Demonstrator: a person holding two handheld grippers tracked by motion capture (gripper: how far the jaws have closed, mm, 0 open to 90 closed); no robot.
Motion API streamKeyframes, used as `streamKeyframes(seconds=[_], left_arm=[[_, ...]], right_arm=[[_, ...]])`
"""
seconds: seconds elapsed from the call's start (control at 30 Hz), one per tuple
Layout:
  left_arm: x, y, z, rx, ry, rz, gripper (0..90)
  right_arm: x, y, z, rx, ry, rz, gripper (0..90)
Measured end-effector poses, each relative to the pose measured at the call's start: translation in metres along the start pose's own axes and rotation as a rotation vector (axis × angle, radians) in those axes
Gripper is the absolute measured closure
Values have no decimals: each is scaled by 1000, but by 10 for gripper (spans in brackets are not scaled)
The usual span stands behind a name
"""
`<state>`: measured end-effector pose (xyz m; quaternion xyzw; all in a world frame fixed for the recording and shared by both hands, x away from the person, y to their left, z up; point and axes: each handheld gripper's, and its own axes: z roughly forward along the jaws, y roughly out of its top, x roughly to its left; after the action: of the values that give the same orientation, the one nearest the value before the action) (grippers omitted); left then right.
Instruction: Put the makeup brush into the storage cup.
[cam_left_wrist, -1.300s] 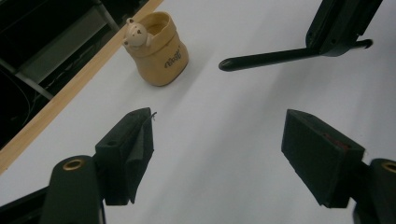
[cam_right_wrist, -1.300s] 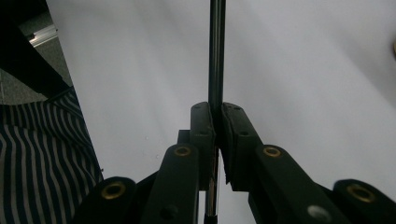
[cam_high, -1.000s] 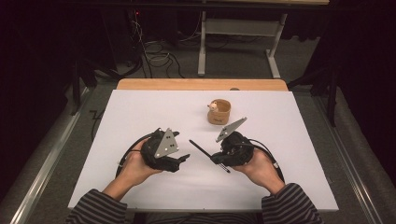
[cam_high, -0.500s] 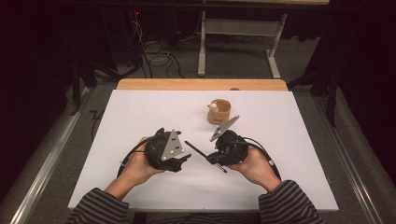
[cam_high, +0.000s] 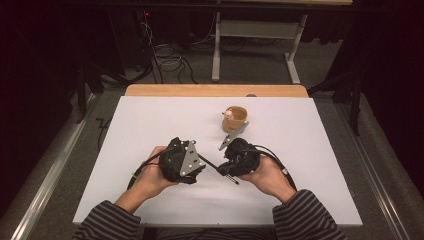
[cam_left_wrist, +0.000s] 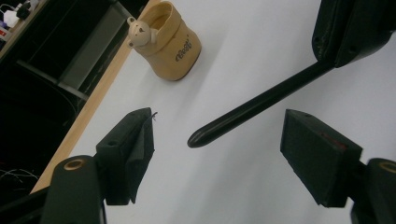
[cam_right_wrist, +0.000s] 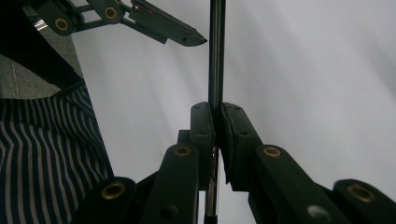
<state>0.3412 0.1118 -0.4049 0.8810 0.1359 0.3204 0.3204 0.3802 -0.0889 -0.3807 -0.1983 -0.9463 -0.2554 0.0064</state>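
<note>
A thin black pen (cam_high: 215, 167) lies level above the white table top (cam_high: 145, 125), gripped near its back end by my right gripper (cam_high: 226, 169), which is shut on it. In the right gripper view the two pads (cam_right_wrist: 201, 126) pinch the pen (cam_right_wrist: 216, 56), which runs straight up the picture. My left gripper (cam_high: 202, 165) faces it, open. In the left gripper view the pen's rounded tip (cam_left_wrist: 198, 137) sits between the spread jaws of the left gripper (cam_left_wrist: 219, 137) without touching either pad. A tan wooden cup with a small bear figure (cam_left_wrist: 166, 39) stands farther off.
The cup (cam_high: 235, 119) stands past the right gripper toward the table's far side. A wooden strip (cam_high: 215, 90) edges the far side, with dark floor, cables and a desk frame (cam_high: 250, 45) beyond. The person's striped sleeve (cam_right_wrist: 42, 158) lies near the front edge.
Both hands have drawn closer together. The left gripper moved right and the right gripper moved left, bringing the pen's tip between the left jaws.
</note>
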Motion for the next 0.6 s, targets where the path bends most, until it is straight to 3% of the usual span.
streamKeyframes(seconds=[0.27,0.6], left_arm=[[-4,1,1,20,22,30,276],[-6,1,2,16,19,49,306]], right_arm=[[1,5,3,16,7,-7,857],[1,11,6,42,13,-1,857]])
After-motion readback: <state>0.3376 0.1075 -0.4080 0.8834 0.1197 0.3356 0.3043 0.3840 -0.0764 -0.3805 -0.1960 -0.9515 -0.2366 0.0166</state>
